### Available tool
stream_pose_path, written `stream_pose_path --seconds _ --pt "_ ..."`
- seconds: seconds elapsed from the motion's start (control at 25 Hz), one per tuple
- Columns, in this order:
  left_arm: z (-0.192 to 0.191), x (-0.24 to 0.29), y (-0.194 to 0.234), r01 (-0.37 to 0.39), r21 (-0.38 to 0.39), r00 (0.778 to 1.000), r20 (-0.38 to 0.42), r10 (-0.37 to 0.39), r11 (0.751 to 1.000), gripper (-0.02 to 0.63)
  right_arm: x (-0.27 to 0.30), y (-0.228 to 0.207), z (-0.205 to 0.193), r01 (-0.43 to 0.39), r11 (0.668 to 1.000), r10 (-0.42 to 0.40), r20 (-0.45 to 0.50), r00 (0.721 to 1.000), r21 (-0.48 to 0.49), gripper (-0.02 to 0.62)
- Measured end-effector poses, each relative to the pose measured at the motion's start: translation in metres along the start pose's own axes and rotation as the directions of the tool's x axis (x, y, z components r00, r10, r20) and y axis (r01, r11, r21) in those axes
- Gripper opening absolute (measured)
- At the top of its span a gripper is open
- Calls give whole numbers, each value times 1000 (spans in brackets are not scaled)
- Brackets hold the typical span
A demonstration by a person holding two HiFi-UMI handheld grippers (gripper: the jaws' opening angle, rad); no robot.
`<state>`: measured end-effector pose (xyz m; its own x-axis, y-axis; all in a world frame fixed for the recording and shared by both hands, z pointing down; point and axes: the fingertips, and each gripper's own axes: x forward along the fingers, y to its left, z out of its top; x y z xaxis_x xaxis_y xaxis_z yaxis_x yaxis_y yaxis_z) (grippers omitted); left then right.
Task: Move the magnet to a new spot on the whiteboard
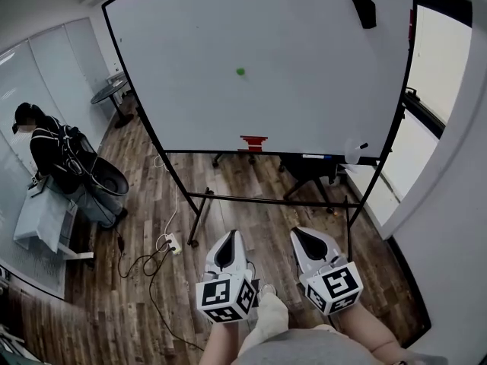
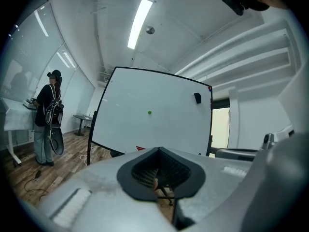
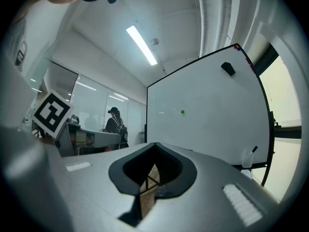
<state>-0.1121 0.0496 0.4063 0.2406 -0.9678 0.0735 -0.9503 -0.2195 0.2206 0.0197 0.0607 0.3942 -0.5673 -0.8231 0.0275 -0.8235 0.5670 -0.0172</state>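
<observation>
Jaws of the left gripper (image 1: 230, 237) are pressed together with nothing between them. The right gripper (image 1: 299, 235) looks the same; only a thin slit shows between its pads and no object sits in it. Both grippers point level toward the whiteboard (image 1: 304, 74) and are well apart from it, with bare wooden floor and the foot bar of the board stand between.

On the board there is a small green dot, which I judge to be the magnet (image 1: 240, 71). It sits near the middle of the white surface, a little to the left, far from the black eraser (image 1: 364, 11) in the upper right corner and above the red mark (image 1: 253, 142) at the lower edge. The magnet is round, so it has no long axis to line up with.

From the grippers it lies far ahead and higher. The left gripper is almost straight below it in the head view, while the right one stands more to the right, so the left hand seems the nearer one.
</observation>
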Motion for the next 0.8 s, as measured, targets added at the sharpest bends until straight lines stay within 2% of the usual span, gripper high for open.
stream_pose_path --seconds 0.8 --pt "40 182 79 46 14 999 -9 -46 999 3 184 -74 18 34 999 -34 1 999 -27 2"
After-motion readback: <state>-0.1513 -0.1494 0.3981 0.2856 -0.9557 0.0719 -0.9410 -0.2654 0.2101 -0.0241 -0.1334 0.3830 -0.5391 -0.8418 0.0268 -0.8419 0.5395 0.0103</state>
